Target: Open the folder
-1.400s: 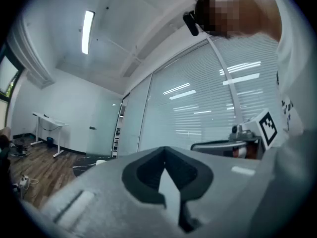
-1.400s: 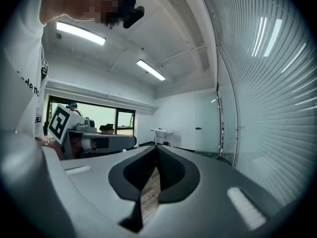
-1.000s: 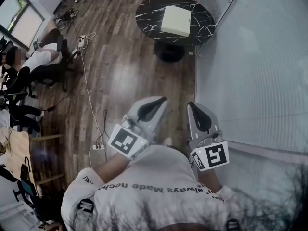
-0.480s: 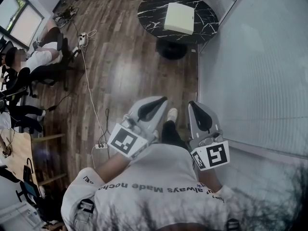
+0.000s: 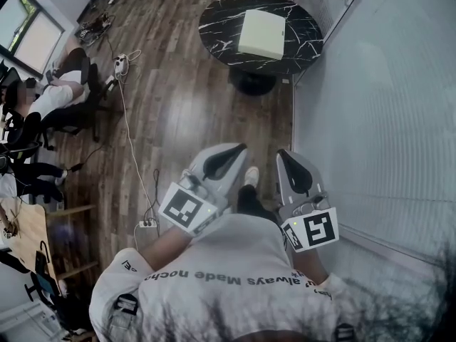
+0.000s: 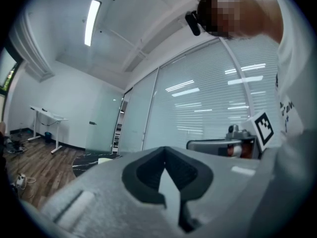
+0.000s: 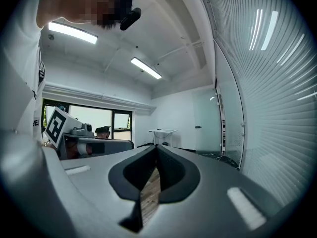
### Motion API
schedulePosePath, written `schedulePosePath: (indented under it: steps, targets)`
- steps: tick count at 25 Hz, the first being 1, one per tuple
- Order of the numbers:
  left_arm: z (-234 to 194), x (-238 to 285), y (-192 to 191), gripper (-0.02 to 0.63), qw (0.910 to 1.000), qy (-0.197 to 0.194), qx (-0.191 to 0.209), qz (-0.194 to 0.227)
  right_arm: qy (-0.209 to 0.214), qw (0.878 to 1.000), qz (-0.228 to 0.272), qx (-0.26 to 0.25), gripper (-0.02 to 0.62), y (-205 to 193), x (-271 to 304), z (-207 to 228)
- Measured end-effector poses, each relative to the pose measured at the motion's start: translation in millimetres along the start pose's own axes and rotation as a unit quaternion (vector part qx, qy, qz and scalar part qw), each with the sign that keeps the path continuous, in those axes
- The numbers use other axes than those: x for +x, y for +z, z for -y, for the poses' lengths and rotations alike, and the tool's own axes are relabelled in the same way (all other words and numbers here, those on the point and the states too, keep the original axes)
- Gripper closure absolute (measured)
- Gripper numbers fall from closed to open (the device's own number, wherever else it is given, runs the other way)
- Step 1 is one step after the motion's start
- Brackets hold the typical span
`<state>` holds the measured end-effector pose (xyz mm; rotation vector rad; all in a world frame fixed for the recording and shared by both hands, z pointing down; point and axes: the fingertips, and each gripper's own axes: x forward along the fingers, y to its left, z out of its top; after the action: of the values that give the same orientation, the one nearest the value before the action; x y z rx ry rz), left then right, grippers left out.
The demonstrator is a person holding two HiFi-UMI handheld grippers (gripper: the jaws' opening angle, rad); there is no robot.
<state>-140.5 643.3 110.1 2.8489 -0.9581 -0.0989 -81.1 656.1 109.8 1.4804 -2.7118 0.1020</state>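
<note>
Gripper views: we find the left gripper (image 6: 165,151) and right gripper (image 7: 156,148) closed, empty — the head view adds the folder (image 5: 262,34), on a table (image 5: 221,21) well ahead.

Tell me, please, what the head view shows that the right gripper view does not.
Only the head view shows the pale folder lying flat on the round black table, and the power strip with its cable on the floor. Only the right gripper view shows the ceiling lights overhead. Both show the left gripper and the right gripper, each with jaws together and nothing between them, along with the wood floor and the slatted wall.
</note>
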Motion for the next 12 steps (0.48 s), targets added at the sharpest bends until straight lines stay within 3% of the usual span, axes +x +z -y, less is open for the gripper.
schedulePosePath:
  steps: [12]
  targets:
    - [-46.7, 140.1, 9.4, 0.603, 0.9999, 0.001, 0.005, -0.015, 0.004, 1.000, 0.001, 0.004, 0.594, 12.8, 59.0, 138.2]
